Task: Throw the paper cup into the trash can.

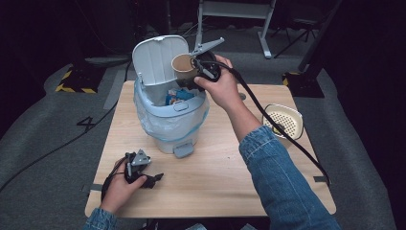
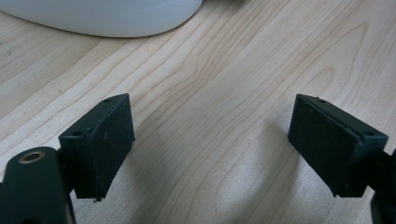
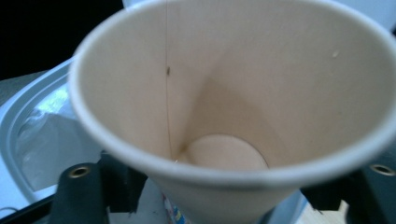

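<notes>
- Over the open bin (image 1: pixel 167 120) at the table's far left: right gripper (image 1: pixel 194 72) holds a paper cup (image 1: pixel 182 66), jaws set wide around the cup's body, cup between them.
- Cup is tipped, mouth faces the high view camera, sits just in front of the raised lid (image 1: pixel 158 57) and above the bin opening.
- Right gripper view: cup (image 3: pixel 224 102) is empty, pale inside, a seam line runs down the wall; the black jaws flank its lower body on both sides; bin rim and liner (image 3: pixel 42 126) lie behind and below.
- Bin is white with a clear plastic liner, lid stands upright, foot pedal (image 1: pixel 184 151) faces the person; some coloured rubbish (image 1: pixel 178 96) lies inside.
- Left gripper (image 1: pixel 154 180) rests low on the wooden table (image 1: pixel 215 167) near the front left edge, hand around its body, well apart from the cup.
- Left gripper view: jaws stand wide apart, bare wood grain between them, holding nothing; white bin base (image 2: pixel 107 18) at top of view.
- White perforated dish (image 1: pixel 285 120) sits at the table's right edge, well apart from the bin.
- Denim sleeve (image 1: pixel 277 177) on the right forearm crosses the table.
</notes>
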A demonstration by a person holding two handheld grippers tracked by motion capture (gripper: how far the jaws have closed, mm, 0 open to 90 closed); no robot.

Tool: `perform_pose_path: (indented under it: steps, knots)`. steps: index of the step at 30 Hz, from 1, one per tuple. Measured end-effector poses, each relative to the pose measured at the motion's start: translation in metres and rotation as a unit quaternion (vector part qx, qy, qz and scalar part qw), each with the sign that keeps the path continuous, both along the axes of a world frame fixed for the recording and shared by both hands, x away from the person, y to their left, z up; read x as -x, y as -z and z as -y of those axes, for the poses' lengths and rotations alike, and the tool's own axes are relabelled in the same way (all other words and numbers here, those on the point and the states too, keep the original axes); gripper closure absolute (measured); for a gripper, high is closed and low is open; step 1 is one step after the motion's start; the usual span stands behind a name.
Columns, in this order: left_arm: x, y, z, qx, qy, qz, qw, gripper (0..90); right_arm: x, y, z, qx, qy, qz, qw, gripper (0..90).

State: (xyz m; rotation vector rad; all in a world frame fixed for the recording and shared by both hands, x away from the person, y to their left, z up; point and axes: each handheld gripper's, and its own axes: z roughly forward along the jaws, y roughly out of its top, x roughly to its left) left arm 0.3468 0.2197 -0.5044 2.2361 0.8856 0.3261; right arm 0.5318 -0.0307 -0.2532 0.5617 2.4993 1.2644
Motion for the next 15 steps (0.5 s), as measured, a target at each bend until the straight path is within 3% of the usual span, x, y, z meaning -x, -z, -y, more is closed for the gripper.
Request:
perform_pose_path:
  steps: [3,7,10,13,15]
  knots:
    - [0.000,0.000,0.000,-0.001,0.000,0.000,1.0000,14.6,0.002,0.004,-0.005,-0.012,-0.020,-0.007,0.9997,16.3]
    - [0.000,0.000,0.000,0.000,0.000,0.000,1.0000,14.6,0.004,0.004,-0.007,-0.025,-0.032,0.001,0.9992,16.0]
    - [0.000,0.000,0.000,0.000,0.000,0.000,1.0000,14.6,0.008,0.003,-0.008,-0.038,-0.059,-0.016,0.9974,17.8]
    - [0.000,0.000,0.000,0.000,-0.001,0.001,1.0000,14.6,0.012,0.002,-0.008,-0.031,-0.063,-0.003,0.9975,17.9]
    - [0.000,0.000,0.000,0.000,-0.001,0.001,1.0000,14.6,0.013,-0.001,-0.004,-0.026,-0.046,0.019,0.9984,18.1]
